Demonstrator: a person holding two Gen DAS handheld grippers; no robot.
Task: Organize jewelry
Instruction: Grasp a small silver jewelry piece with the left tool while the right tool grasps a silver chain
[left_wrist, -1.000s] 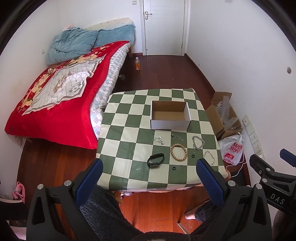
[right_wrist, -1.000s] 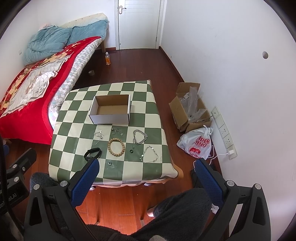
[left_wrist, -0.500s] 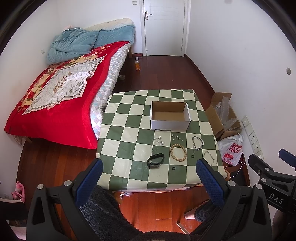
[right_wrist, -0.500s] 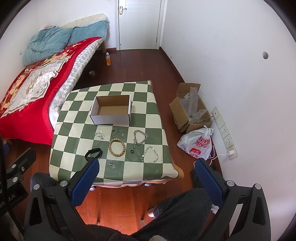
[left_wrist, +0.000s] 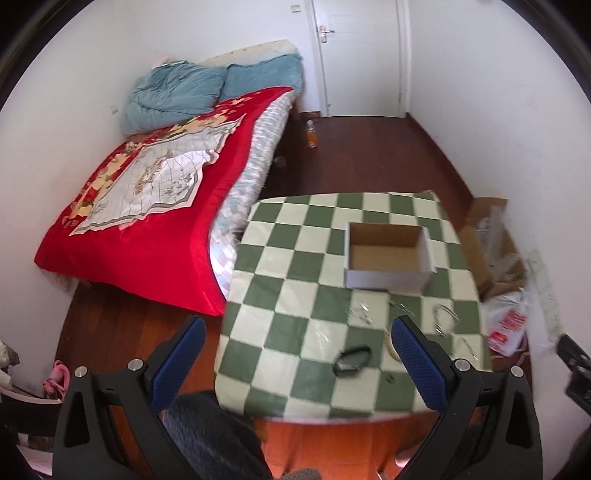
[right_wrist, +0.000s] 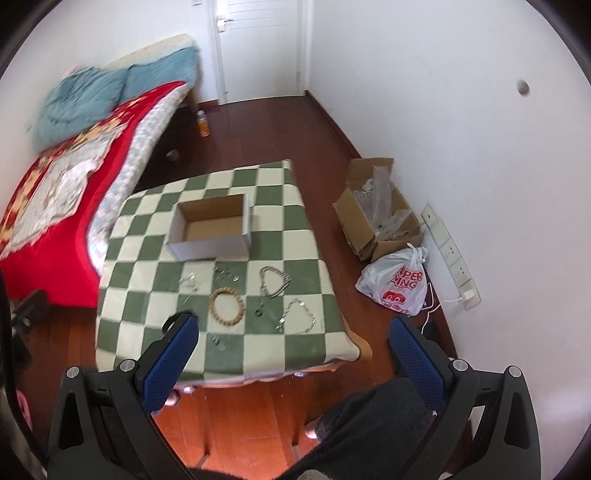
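An open cardboard box (left_wrist: 387, 257) (right_wrist: 212, 230) stands on the green-and-cream checkered table (left_wrist: 280, 306) (right_wrist: 284, 229). In front of it lie a wooden bead bracelet (right_wrist: 226, 301), a silver chain bracelet (right_wrist: 273, 281), a thin silver chain (right_wrist: 300, 314), a black band (left_wrist: 351, 361), small silver pieces (right_wrist: 189, 282) and small rings (right_wrist: 258, 313). My left gripper (left_wrist: 295, 354) is open and empty, high above the table's near edge. My right gripper (right_wrist: 293, 350) is open and empty, above the near right corner.
A bed with a red quilt (left_wrist: 147, 206) stands left of the table. A cardboard carton (right_wrist: 376, 221) and a white plastic bag (right_wrist: 397, 280) sit on the floor by the right wall. A bottle (left_wrist: 312, 134) stands near the door. My knees show below.
Both grippers have swung: the left view shifted so the table sits further right, the right view tilted and moved closer to the table. Both stay open and empty.
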